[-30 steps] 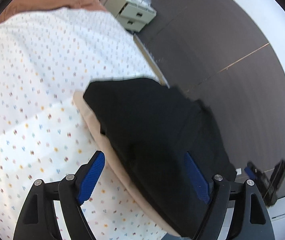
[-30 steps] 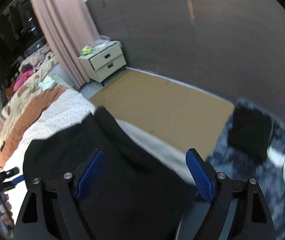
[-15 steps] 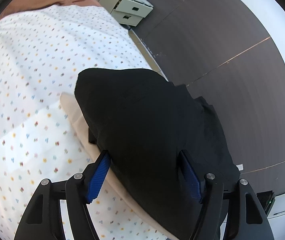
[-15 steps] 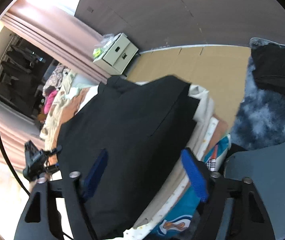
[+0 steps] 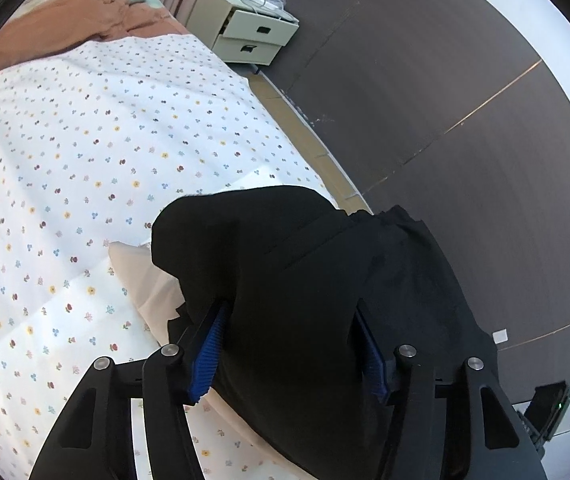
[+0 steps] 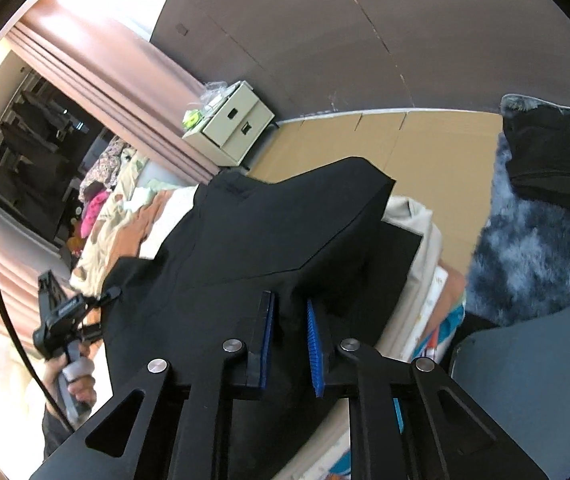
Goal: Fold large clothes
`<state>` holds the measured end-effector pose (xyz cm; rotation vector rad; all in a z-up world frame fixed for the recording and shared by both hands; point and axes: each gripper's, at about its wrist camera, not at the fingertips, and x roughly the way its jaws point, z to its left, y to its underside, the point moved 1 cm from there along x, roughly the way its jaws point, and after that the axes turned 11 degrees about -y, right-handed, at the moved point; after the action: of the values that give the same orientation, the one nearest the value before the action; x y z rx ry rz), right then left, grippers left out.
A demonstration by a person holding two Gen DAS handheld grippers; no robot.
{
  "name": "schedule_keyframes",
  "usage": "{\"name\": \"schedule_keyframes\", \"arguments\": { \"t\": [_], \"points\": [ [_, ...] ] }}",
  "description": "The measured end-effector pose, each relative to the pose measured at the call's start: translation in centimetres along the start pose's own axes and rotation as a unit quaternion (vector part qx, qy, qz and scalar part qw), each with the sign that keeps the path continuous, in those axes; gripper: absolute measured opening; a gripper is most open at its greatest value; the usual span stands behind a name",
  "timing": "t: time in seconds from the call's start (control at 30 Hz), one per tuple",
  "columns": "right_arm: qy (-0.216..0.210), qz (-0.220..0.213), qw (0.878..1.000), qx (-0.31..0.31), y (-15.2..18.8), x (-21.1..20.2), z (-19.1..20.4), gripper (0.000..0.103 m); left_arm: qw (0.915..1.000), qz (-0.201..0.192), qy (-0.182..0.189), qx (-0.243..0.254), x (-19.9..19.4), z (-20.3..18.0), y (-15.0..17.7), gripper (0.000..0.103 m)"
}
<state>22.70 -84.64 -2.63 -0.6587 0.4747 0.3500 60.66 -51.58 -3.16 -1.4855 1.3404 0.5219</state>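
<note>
A large black garment (image 5: 325, 260) lies bunched at the edge of a bed with a flower-dotted white sheet (image 5: 105, 140), on top of a beige cloth (image 5: 141, 272). My left gripper (image 5: 291, 312) straddles a thick hump of the garment. Its jaws are closing, with a wide gap left between the blue pads. In the right wrist view the garment (image 6: 265, 232) spreads over the bed corner. My right gripper (image 6: 289, 300) is closing, its pads nearly together and pinching a fold of the black cloth. A hand (image 6: 81, 388) grips the left gripper's handle at the left.
A cream two-drawer nightstand (image 5: 253, 36) stands by the dark wall beyond the bed. A brown blanket (image 5: 65, 28) covers the bed's far end. Cardboard (image 6: 385, 148) lies on the floor. A folded black garment (image 6: 549, 160) rests on a grey fluffy rug (image 6: 533, 248). A grey seat (image 6: 525, 380) is at the lower right.
The right gripper sank onto the black garment and its jaws went from wide to pinching a fold. The left gripper slid forward over the garment and its jaws narrowed around it.
</note>
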Motion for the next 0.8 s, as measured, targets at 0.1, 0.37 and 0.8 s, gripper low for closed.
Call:
{"name": "schedule_keyframes", "arguments": {
  "t": [0.1,0.37,0.8],
  "points": [
    [0.023,0.000,1.000,0.006,-0.4,1.0,-0.3,0.016,1.0000,-0.003,-0.005,0.004,-0.1,0.7,-0.4,0.061],
    [0.058,-0.008,0.998,0.000,0.9,-0.7,0.2,0.027,0.9999,-0.004,0.002,-0.011,-2.7,2.6,1.1,0.073],
    [0.082,-0.021,0.995,-0.054,3.4,-7.6,5.0,0.080,0.9986,-0.046,0.001,0.025,-10.9,2.6,5.2,0.090]
  ]
}}
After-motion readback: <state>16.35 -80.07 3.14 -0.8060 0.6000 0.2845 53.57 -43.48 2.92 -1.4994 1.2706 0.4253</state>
